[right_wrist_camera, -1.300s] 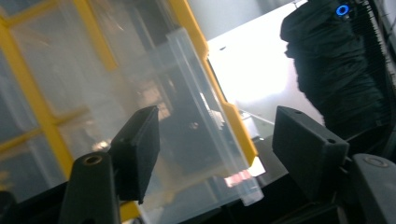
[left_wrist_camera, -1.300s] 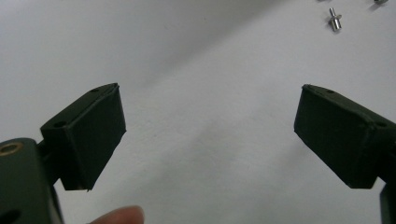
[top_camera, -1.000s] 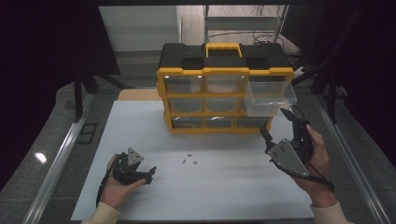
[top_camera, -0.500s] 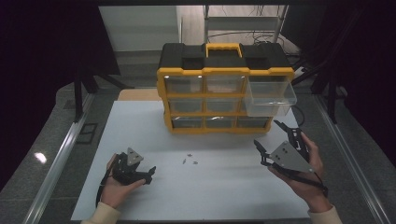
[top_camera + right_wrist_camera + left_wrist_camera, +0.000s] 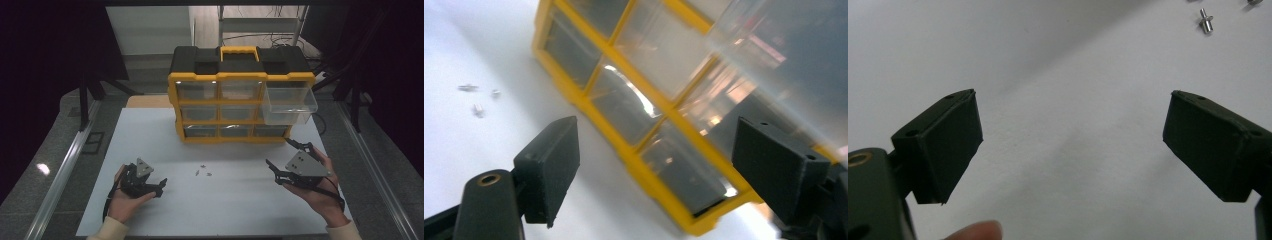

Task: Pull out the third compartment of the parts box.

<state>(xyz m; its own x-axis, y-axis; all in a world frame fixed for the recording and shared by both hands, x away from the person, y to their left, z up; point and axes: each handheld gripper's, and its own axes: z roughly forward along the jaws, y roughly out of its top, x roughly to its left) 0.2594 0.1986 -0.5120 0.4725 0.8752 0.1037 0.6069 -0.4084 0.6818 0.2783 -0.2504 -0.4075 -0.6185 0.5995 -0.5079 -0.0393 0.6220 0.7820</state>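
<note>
high view: a yellow organiser (image 5: 235, 107) with clear drawers stands at the upper centre of the white counter (image 5: 240, 205), front face turned toward the lower edge of the frame. its top-right drawer (image 5: 289, 102) is pulled out and overhangs the counter, probably left open to receive parts. three small metal screws (image 5: 202, 172) lie loose at the centre of the frame, below the organiser and between the two hands, well apart from both.

the left gripper (image 5: 159, 186) rests low at the lower left of the frame, jaws wide and empty, pointing right toward the screws. the right gripper (image 5: 281, 161) is held at the lower right, jaws wide and empty, aimed up and left; it appears placed to reach either the screws or the open drawer.

left gripper view: the left gripper (image 5: 1073, 137) shows bare counter between its spread jaws; one screw (image 5: 1205, 22) lies at the upper right of the frame, its long axis running roughly up and down the frame, head end lower; the counter is touched by a fingertip at the bottom edge.

right gripper view: the right gripper (image 5: 654, 155) frames the organiser's lower drawers; the screws (image 5: 476, 97) sit small and blurred at the left, their axes hard to tell.
</note>
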